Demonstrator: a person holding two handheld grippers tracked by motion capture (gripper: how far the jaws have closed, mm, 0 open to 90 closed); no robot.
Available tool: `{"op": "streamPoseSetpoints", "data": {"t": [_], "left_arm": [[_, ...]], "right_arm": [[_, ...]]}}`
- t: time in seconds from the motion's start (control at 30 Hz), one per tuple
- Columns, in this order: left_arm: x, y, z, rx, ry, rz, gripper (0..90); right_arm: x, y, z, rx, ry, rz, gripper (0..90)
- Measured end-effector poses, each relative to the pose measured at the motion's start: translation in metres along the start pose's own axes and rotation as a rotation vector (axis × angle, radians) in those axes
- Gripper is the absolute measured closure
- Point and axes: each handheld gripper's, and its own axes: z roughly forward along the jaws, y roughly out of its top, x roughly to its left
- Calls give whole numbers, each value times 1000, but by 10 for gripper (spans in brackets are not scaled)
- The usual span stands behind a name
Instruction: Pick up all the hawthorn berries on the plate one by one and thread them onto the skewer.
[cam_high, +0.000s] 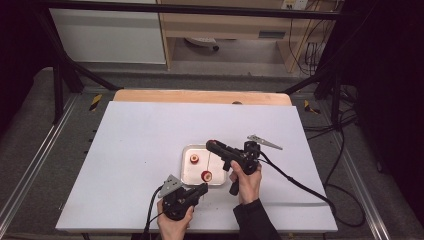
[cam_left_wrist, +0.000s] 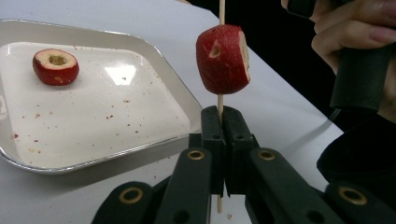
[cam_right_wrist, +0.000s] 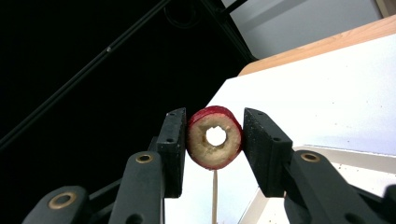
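Left claw (cam_left_wrist: 219, 122) clamped on skewer (cam_left_wrist: 220, 103) bearing one fruit ring (cam_left_wrist: 222, 59); right claw (cam_right_wrist: 215, 140) gripping another fruit ring (cam_right_wrist: 215, 136).

Your white rectangular worktop (cam_high: 140, 150) is brightly lit overhead; the glossy white square tray (cam_left_wrist: 154, 70) shows glare, surroundings fall dark.

three cored fruit rings (cam_left_wrist: 55, 66), one skewer (cam_left_wrist: 220, 105), one tray (cam_left_wrist: 154, 60), seemingly.

Workbench inside a dark metal frame, lit from above.

A white table (cam_high: 150, 150) fills the middle of the frame, a wooden board (cam_high: 200, 96) along its far edge. Grey floor (cam_high: 30, 130) surrounds it; black frame struts (cam_high: 65, 65) cross the upper left, a wooden cabinet (cam_high: 225, 25) stands top centre, cables (cam_high: 345, 165) trail at right.
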Motion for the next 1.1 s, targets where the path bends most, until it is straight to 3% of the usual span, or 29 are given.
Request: {"op": "streamPoseSetpoints", "data": {"t": [0.2,0.33,0.67,0.8,0.9,1.1], "left_arm": [[-4,-6,4,-22,-44,-48,887],[-1,-6,6,-12,-46,-70,888],[2,-5,0,-38,-15,-30,889],[-2,-7,1,-52,1,15,889],[-6,-9,2,-59,20,40,889],[-4,-9,-6,-70,33,47,889]], "right_arm": [[0,-4,1,-9,-12,0,611],[1,-5,1,-11,-9,-11,612],[-1,0,-3,3,-22,11,611],[-1,1,-3,4,-17,55,612],[-1,2,-2,23,-2,133,612],[-3,2,0,27,21,169,612]]}}
